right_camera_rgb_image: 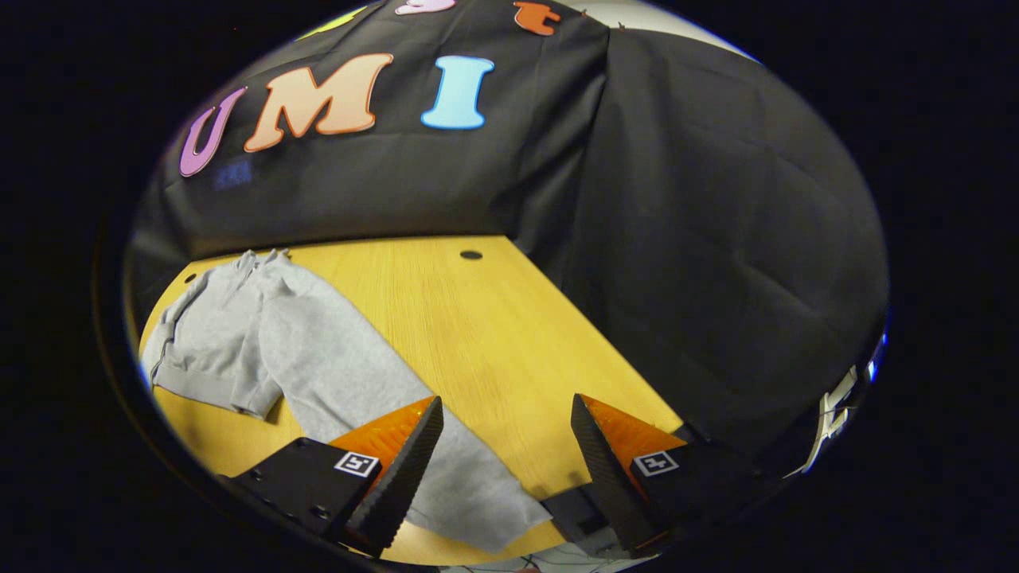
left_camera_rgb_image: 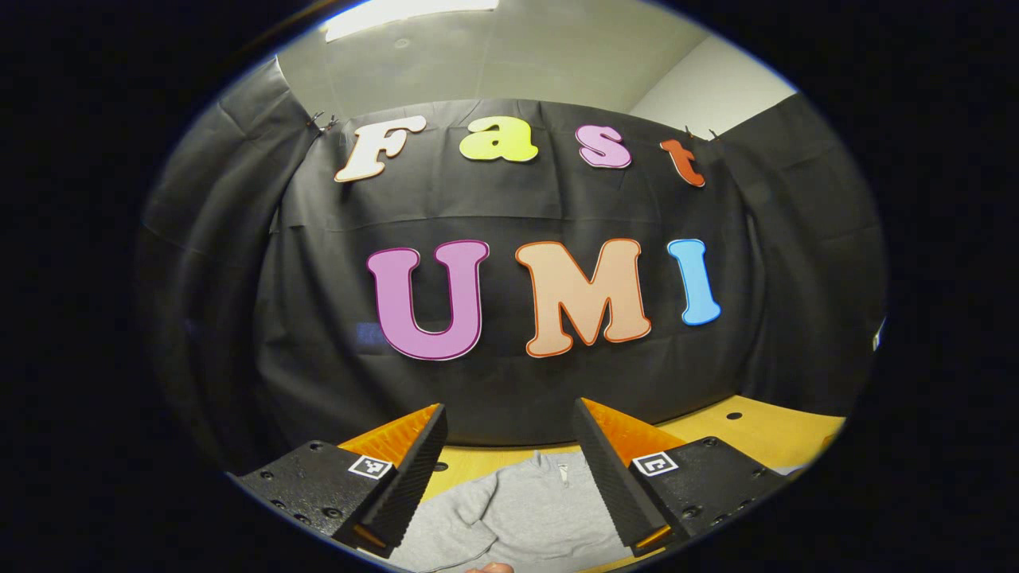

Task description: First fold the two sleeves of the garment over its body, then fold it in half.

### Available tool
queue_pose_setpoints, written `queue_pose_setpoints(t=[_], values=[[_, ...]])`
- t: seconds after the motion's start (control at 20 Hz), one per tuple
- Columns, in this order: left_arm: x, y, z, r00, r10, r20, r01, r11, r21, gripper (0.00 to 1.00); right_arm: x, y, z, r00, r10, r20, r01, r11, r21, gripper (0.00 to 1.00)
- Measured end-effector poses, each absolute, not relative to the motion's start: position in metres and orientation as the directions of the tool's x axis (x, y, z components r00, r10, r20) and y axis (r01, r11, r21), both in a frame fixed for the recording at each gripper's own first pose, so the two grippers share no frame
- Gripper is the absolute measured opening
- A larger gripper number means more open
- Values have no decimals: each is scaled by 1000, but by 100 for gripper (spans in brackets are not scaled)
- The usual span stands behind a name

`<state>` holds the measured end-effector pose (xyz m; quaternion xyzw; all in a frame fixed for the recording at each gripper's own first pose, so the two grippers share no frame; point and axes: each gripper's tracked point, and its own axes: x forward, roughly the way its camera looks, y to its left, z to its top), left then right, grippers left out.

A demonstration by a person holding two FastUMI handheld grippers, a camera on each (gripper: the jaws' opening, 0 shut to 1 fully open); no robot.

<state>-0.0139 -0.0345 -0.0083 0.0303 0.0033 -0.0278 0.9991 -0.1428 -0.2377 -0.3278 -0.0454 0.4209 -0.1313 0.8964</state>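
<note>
The left gripper (left_camera_rgb_image: 509, 469) hangs level, jaws wide apart and empty, above the grey garment (left_camera_rgb_image: 525, 513) at 6 o'clock; its lower part is cut off. The right gripper (right_camera_rgb_image: 505, 465) tilts down over the wooden table (right_camera_rgb_image: 478, 326), gaping, holding nothing; the garment lies toward 9 o'clock, one sleeve (right_camera_rgb_image: 446, 469) stretching under its left finger.

table: light wood-grain top (right_camera_rgb_image: 493, 334), with small dark round holes; one hole (right_camera_rgb_image: 471, 255) lies far ahead of the right gripper (right_camera_rgb_image: 503, 458), near the back edge
garment: grey sweatshirt (right_camera_rgb_image: 263, 334) lying flat on the table, ahead and to the left of the right gripper
sleeve: one long sleeve (right_camera_rgb_image: 446, 469) runs from the body toward the right gripper, passing under its left finger and ending between the fingers
left gripper view: the sweatshirt (left_camera_rgb_image: 517, 509) lies just below and between the fingers of the left gripper (left_camera_rgb_image: 509, 469), with bare table (left_camera_rgb_image: 764, 434) ahead to the right
</note>
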Motion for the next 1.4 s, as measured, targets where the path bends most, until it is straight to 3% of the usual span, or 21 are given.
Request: queue_pose_setpoints(t=[0.4,0.7,0.8,0.85,1.0,1.15,1.3,1.4], values=[[-10,-47,-14,998,-58,-27,59,995,76,93,-191,-231,-386,457,-200,-867,227,968,-104,100],[-6,-79,-24,996,-72,-57,76,994,84,93,-204,-225,-405,397,-150,-905,137,985,-103,100],[-5,-92,-25,996,-72,-58,77,994,83,93,-204,-219,-407,383,-101,-918,86,994,-73,90],[-5,-100,-25,996,-71,-58,76,994,82,93,-204,-215,-409,378,-79,-922,84,995,-50,76],[-5,-119,-25,996,-64,-55,69,994,79,94,-203,-207,-411,368,-17,-930,75,997,11,51],[-5,-130,-27,997,-44,-57,49,995,84,93,-202,-203,-411,361,21,-932,63,997,47,17],[-6,-130,-25,998,-33,-45,36,997,75,96,-200,-204,-412,378,28,-926,108,991,74,7],[-1,-125,-28,998,-35,-50,38,996,74,92,-198,-205,-410,376,24,-926,185,978,101,7]])
